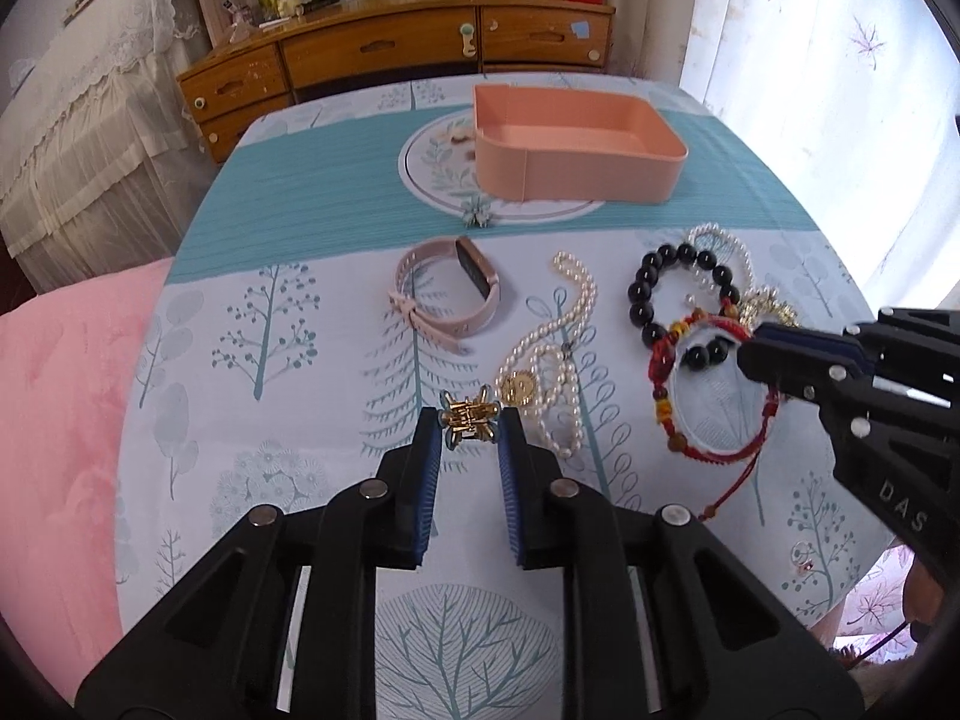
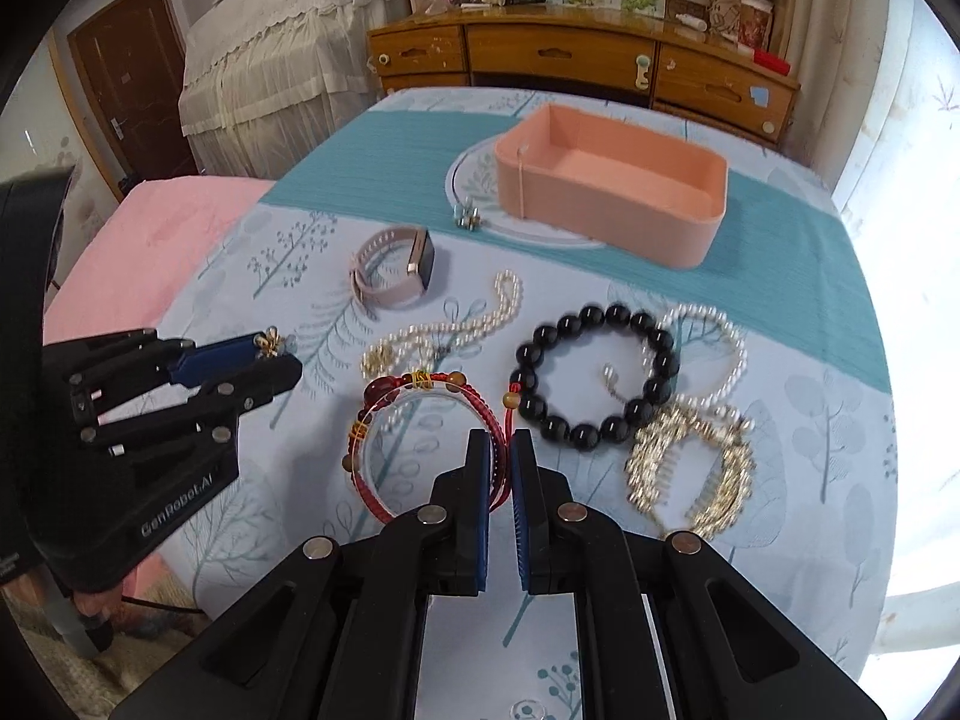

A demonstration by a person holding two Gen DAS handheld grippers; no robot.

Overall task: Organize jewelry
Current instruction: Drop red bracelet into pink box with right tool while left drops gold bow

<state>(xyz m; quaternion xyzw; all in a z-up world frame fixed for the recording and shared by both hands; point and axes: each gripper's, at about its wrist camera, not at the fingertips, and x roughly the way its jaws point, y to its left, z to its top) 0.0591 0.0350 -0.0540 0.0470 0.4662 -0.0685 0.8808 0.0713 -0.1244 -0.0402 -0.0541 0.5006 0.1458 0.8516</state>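
The left claw [image 1: 470, 420] is clenched on a small gold clasp [image 1: 469, 415], clear of the cloth; the right claw [image 2: 499, 450] grips the red cord bracelet [image 2: 384, 414]; the pink box [image 1: 576, 141], empty, lies straight ahead beyond the watch [image 1: 447, 288], long side toward both, slightly nearer the right.

Cloth in front of my left gripper [image 1: 471, 420] is bare up to the pink watch [image 1: 447, 294]; left of the watch, open cloth runs to the table edge [image 1: 180, 312]. The pink tray [image 1: 576, 144] stands beyond on the teal band, open on top, nothing over it. Small earring [image 1: 477, 216] lies just before the tray's near left corner. On the right the way is crowded: pearl necklace [image 1: 564, 360], black bead bracelet [image 2: 594, 378], pearl bracelet [image 2: 714, 354] and gold comb [image 2: 690, 468] lie close together, some touching.
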